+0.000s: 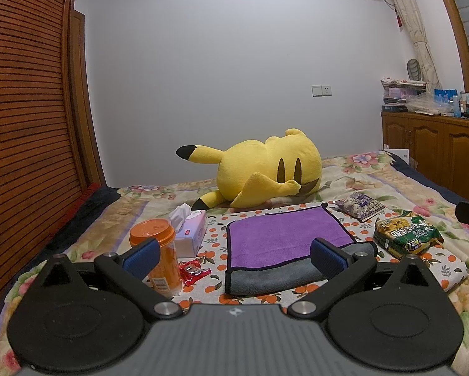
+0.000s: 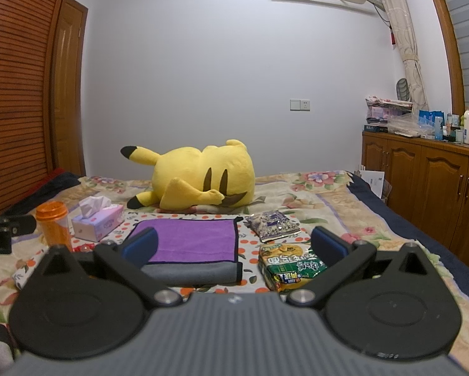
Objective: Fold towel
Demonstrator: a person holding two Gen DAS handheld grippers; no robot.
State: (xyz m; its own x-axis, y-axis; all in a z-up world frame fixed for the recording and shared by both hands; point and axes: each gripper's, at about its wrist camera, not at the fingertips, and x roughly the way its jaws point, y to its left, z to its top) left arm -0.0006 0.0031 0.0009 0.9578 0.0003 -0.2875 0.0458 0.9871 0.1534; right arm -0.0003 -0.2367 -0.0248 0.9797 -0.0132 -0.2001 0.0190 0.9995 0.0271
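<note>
A purple towel point(image 1: 284, 232) with a grey underside and black trim lies on the orange-dotted cloth point(image 1: 215, 241) on the bed. It is folded, with a grey band along its near edge. It also shows in the right wrist view point(image 2: 197, 241). My left gripper point(image 1: 234, 257) is open and empty, hovering just in front of the towel's near edge. My right gripper point(image 2: 234, 246) is open and empty, in front of the towel's right side and a snack bag.
An orange jar point(image 1: 159, 250), a tissue box point(image 1: 190, 235) and a red candy point(image 1: 193, 271) lie left of the towel. A green-yellow snack bag point(image 1: 406, 235) and a purple packet point(image 1: 359, 205) lie to its right. A yellow plush point(image 1: 265, 169) lies behind. Wooden cabinets point(image 2: 422, 181) stand at the right.
</note>
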